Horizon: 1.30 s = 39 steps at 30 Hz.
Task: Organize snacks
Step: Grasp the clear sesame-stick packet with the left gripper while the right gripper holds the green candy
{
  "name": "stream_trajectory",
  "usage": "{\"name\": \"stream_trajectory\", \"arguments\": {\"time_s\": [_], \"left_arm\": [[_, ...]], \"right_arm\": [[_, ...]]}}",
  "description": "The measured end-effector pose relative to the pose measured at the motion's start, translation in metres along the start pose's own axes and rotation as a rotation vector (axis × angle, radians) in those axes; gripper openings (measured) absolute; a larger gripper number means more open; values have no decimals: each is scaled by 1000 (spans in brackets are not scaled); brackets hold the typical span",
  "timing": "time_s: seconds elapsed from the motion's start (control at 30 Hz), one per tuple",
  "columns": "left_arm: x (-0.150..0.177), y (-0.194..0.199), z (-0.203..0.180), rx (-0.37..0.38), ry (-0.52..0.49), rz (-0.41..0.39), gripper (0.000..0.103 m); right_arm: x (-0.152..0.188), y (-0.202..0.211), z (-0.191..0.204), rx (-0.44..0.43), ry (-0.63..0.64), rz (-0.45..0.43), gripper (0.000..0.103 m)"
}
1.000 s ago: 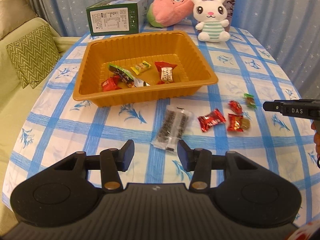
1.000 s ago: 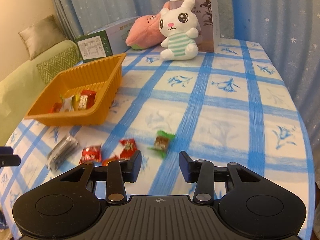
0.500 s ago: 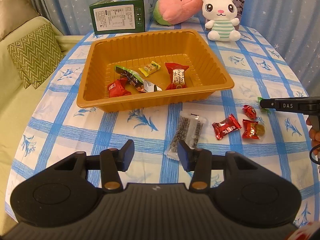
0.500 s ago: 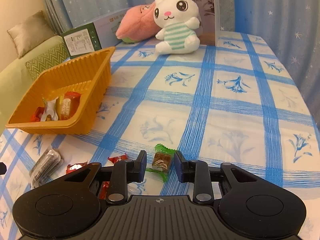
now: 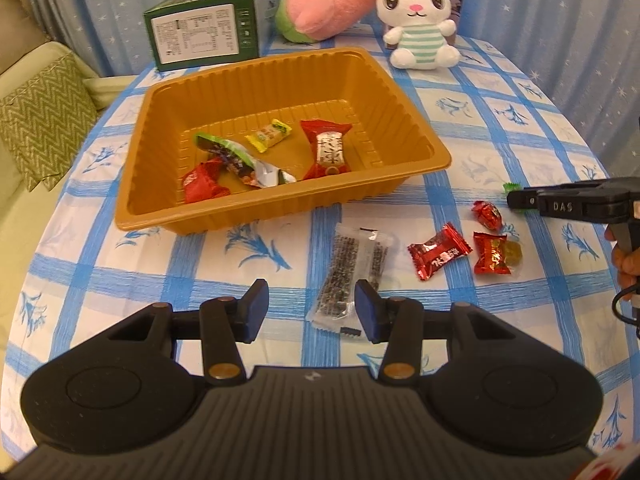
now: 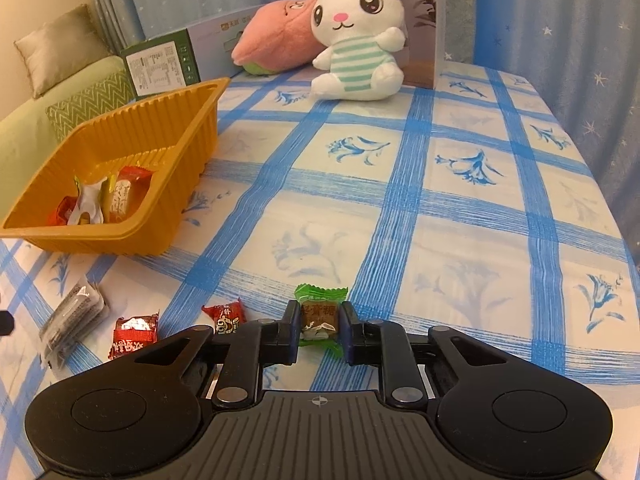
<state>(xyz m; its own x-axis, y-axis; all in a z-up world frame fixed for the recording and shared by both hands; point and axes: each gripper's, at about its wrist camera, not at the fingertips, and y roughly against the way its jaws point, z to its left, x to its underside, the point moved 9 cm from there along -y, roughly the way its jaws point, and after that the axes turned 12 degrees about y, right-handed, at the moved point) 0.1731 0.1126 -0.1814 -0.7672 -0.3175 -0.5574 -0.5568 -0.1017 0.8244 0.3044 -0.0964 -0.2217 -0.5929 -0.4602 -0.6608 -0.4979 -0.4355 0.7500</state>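
An orange tray (image 5: 400, 172) (image 6: 172, 216) on the blue-checked cloth holds several wrapped snacks (image 5: 326, 152). My right gripper (image 6: 319, 326) is shut on a green-wrapped candy (image 6: 320, 312) at table level; it also shows in the left wrist view (image 5: 516, 200) with the green wrapper (image 5: 509, 187) poking out. My left gripper (image 5: 308, 308) is open and empty, just in front of a clear packet of dark seed bar (image 5: 352, 272) (image 6: 72, 320). Three red candies (image 5: 438, 250) (image 5: 486, 214) (image 5: 492, 254) lie on the cloth to its right, two of them (image 6: 134, 332) (image 6: 226, 314) in the right wrist view.
A white rabbit plush (image 5: 420, 24) (image 6: 356, 40), a pink plush (image 5: 324, 12), a green box (image 5: 204, 38) and a grey box (image 6: 424, 24) stand at the table's far end. A green sofa with cushions (image 5: 40, 120) lies beyond the left edge.
My right gripper moved forward onto the green candy and closed on it. My left gripper shifted a little left and nearer the tray, still open.
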Motion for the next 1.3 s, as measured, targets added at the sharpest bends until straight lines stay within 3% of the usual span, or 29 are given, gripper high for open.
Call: {"name": "stream_trajectory", "arguments": {"time_s": [0.27,0.77,1.3], "left_arm": [[3,-26,-18,39,-85,45,44],[0,-66,-36,18,-179,101,43],[1,-57,-35,38,-174,88,34]], "right_arm": [[-6,27,-14,-2,-63,-49,21],[6,55,-29,10,-136,-60,21],[1,62,-14,-32,-114,-69,21]]}}
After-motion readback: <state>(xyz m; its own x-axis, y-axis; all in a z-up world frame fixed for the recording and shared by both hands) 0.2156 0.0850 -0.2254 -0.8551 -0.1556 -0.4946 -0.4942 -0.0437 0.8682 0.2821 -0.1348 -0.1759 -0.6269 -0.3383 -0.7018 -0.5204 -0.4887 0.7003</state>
